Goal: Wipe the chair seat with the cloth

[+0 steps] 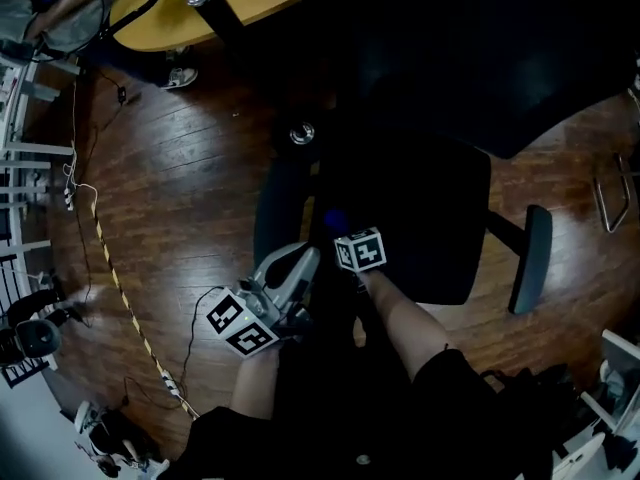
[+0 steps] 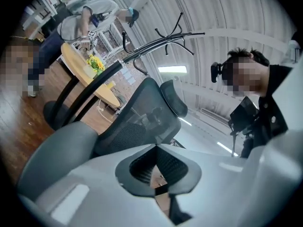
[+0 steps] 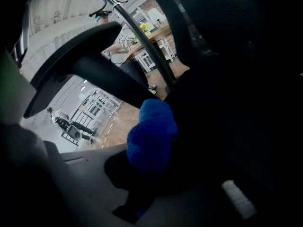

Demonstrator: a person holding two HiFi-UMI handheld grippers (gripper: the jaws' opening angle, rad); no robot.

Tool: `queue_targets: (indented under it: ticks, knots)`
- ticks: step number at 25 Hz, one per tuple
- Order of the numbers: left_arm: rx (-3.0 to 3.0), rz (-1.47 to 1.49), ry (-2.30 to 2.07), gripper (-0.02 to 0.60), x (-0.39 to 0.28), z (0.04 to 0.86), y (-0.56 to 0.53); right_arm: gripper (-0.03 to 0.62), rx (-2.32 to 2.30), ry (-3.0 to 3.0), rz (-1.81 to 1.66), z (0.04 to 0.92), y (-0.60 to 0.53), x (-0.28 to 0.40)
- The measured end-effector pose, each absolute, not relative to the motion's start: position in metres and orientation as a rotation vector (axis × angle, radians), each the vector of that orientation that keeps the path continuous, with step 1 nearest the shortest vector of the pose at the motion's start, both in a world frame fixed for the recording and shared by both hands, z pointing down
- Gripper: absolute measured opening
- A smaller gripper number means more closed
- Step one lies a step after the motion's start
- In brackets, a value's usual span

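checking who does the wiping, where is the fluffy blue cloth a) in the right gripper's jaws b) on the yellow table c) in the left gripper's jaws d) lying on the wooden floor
a: the fluffy blue cloth sits bunched between the right gripper jaws, while the left gripper holds nothing.

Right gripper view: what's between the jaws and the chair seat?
Only the blue cloth, clamped in the right gripper and bunched toward the chair seat; the right gripper view shows it. Contact is too dark to tell.
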State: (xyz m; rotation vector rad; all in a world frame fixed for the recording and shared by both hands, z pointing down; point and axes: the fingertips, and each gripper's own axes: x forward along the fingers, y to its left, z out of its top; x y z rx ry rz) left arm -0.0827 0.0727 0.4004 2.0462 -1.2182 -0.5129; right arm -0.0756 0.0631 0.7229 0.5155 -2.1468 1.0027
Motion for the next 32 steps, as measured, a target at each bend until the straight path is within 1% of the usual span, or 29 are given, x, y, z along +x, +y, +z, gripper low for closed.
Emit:
queue_targets:
  ticks: [4,7,11,16,20,24,28,32]
  knots:
    - [2.038,-0.507,-1.237,0.002,-0.094,0.403,0.082,0.035,0.465,-2.195,0.922,0.731,0.076,-0.086]
    - [2.052,-0.492,-1.207,0.002,-0.09,0.406,0.077,0.035,0.534,-2.176,0.897,0.738,0.067,-0.063]
    - [2.093,-0.456,-1.125,0.002,-0.062,0.408,0.065,0.035,0.644,-2.148,0.955,0.743,0.042,0.002]
    - [2.141,-0.401,-1.007,0.002,-0.025,0.414,0.046,0.035,0.889,-2.054,0.956,0.743,0.01,0.106]
    - [2.182,-0.364,-0.888,0.002,0.009,0.417,0.031,0.035,1.07,-1.976,1.0,0.745,0.002,0.18]
    - [2.207,-0.346,-0.803,0.002,0.048,0.417,0.022,0.035,1.129,-1.923,0.999,0.75,0.008,0.238]
    - [2.214,-0.331,-0.783,0.002,0.066,0.413,0.022,0.035,1.127,-1.931,0.948,0.746,0.008,0.253]
    - [2.198,-0.334,-0.826,0.002,0.052,0.413,0.025,0.035,1.147,-1.91,0.931,0.748,0.008,0.256]
